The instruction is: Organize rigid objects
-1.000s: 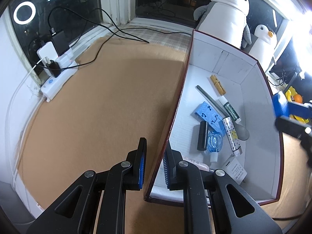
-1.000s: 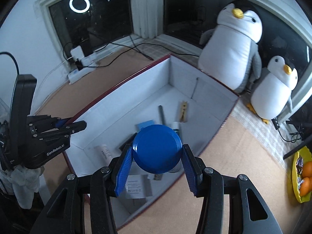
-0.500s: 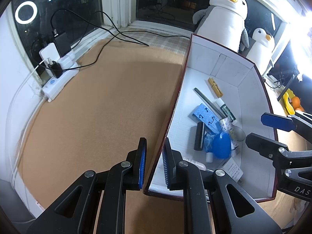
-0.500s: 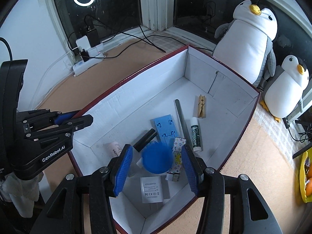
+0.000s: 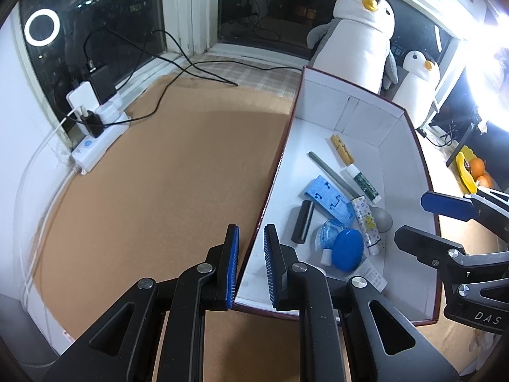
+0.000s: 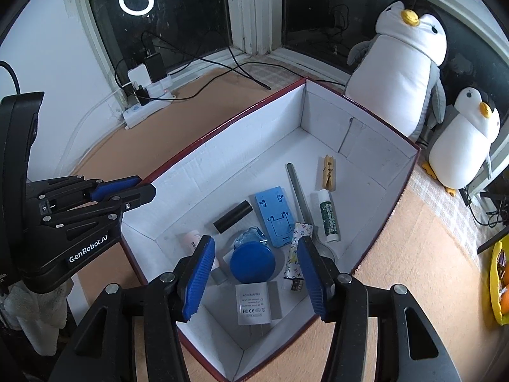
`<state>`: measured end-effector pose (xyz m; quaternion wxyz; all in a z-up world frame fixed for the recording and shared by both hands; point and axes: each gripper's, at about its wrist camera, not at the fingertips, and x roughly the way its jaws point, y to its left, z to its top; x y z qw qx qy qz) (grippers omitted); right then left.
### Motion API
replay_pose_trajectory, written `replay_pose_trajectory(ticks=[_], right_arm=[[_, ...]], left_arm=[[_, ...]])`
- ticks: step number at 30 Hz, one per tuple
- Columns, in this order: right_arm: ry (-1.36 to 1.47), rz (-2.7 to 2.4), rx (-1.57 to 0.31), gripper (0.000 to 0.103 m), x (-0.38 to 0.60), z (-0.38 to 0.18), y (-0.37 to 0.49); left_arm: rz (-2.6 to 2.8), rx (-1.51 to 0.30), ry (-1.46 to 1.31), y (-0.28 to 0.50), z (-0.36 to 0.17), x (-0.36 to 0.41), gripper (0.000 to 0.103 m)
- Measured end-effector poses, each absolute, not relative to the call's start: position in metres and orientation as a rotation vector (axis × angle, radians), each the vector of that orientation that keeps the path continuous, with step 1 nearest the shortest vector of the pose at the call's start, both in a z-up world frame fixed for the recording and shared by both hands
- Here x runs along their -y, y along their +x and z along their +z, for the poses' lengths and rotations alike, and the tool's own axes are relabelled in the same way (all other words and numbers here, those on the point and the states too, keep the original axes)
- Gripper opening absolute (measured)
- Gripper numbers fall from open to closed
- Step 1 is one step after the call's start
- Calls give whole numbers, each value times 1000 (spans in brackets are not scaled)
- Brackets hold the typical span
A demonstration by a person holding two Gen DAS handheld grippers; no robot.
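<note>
Two grippers are over the box (image 6: 241, 127) right now, and you've got it steadied on its left wall: your left gripper (image 5: 251, 267) straddles that wall's dark red rim, its blue pads nearly together with the thin cardboard between them, one finger outside over the brown tabletop (image 5: 159, 175), one inside. Whether the pads actually press the wall, I can't tell. Your right gripper (image 6: 254, 273) hangs above the near end of the box, spread and pinching nothing; the blue round lid (image 6: 253, 262) lies loose on the white floor below the gap between its fingers. Just beside the lid sit a clear blue bottle (image 6: 249, 237) and a patterned tube (image 6: 297, 251); nearer you lies a white adapter (image 6: 253, 302). Further in you have a black cylinder (image 6: 232, 215), a light blue plastic bracket (image 6: 275, 216), a grey rod (image 6: 299, 191), a white glue stick (image 6: 329, 216) and a wooden clothespin (image 6: 328, 172). Beyond the far right wall stand a large penguin plush (image 6: 404, 63) and a small one (image 6: 464, 140); a white power strip (image 5: 95, 143) sits far left by the window
</note>
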<state>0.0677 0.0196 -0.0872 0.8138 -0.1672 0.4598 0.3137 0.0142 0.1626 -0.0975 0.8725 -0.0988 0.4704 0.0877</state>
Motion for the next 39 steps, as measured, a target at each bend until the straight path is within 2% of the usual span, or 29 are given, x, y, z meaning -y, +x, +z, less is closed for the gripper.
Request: replay_pose_trajectory(ticks=[2,6,8,13,15,20,23,26,36,39], right_arm=[[-344,662,-979,51,-14,-85,66],[-296,630,-961,61,4,-76,62],[-270,610,-950,61,14,-71,61],[-208,545,-899,66,42,-54,53],[-192,513,-869,68,52,-46,48],[-159,454,-822,72,71,-32,34],[-142,415,-784,76,82,-24,23],[-131,394,-760,77,90,-18,15],[-113,357,-742,78,104,-12,-1],[-100,352,-750,78,107,-15,-4]], left_arm=[[179,-973,-207,13,-94,-162,17],[169,-951,-199,9,-84,-157,20],[165,-934,-193,7,-77,-153,29],[150,-885,-167,1,-59,-142,42],[148,-865,-156,-3,-51,-137,43],[144,-827,-148,-12,-34,-129,58],[146,-811,-141,-18,-26,-125,62],[126,-811,-136,-23,-22,-122,69],[108,-786,-116,-38,-12,-110,71],[100,-777,-108,-41,-9,-107,78]])
